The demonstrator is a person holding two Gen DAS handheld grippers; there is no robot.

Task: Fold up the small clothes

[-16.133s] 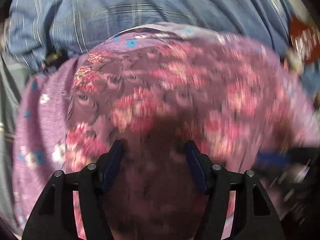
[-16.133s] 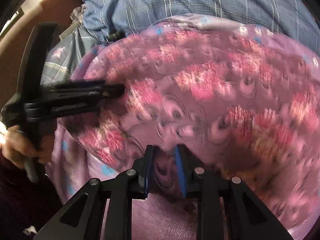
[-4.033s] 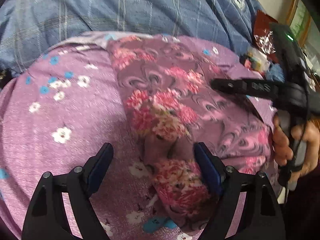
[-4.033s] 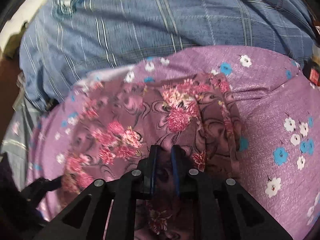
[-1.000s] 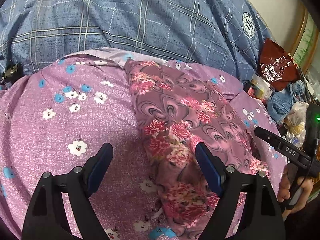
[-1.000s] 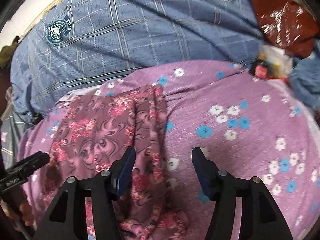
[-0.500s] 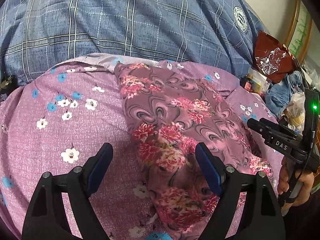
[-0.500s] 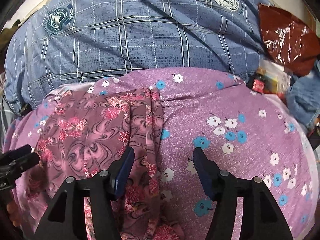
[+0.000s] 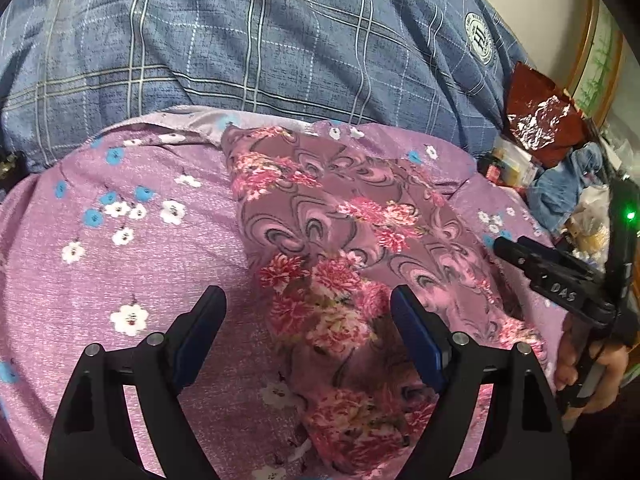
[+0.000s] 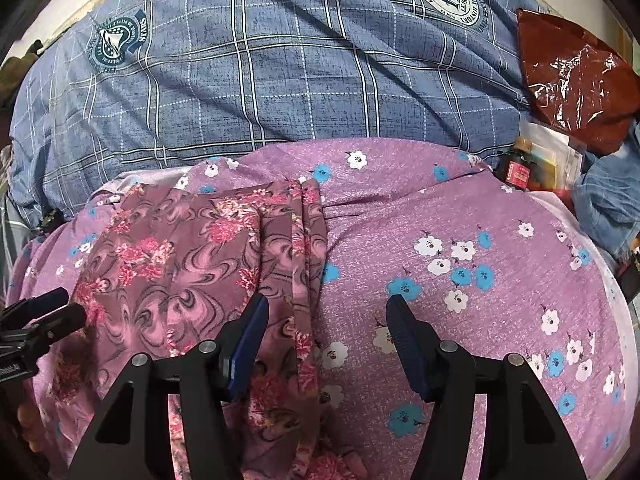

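A small mauve garment with pink flowers lies folded in a long strip on a purple flowered sheet. It also shows in the right wrist view. My left gripper is open and empty, hovering over the garment's near end. My right gripper is open and empty, above the garment's right edge and the sheet. The right gripper shows at the right of the left wrist view; the left gripper shows at the left edge of the right wrist view.
A blue plaid blanket lies behind the purple sheet. A dark red foil bag, a small bottle and blue cloth sit at the right.
Both grippers have let go of the garment and opened; a second ago both were open, and since then they have drifted slightly closer over the folded garment.
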